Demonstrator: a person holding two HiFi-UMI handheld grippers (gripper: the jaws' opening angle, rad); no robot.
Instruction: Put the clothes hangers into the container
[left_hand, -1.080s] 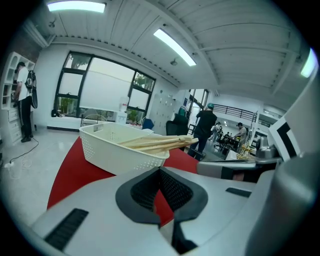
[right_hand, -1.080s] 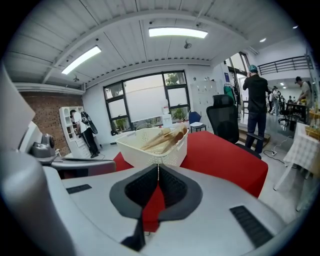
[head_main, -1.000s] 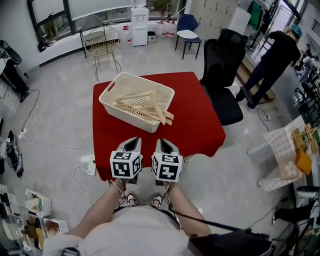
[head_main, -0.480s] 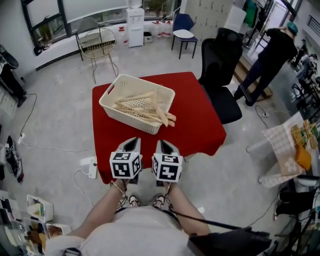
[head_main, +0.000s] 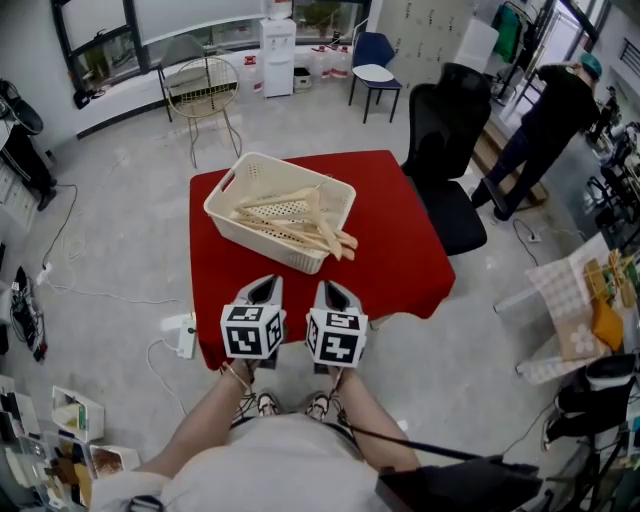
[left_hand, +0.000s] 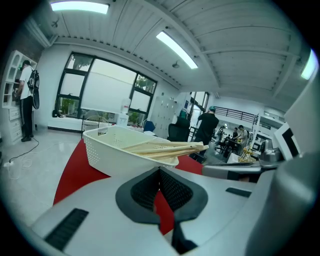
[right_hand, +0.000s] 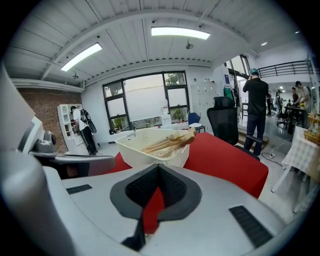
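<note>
Fingers (left_hand: 142, 192) of my left gripper (head_main: 264, 288) are pressed together on nothing, and my right gripper (head_main: 334, 292) is closed and empty too. Both hover side by side at the near edge of the red table (head_main: 390, 250). Further along the table, the wooden clothes hangers (head_main: 295, 225) lie piled in the white container (head_main: 250, 243).
</note>
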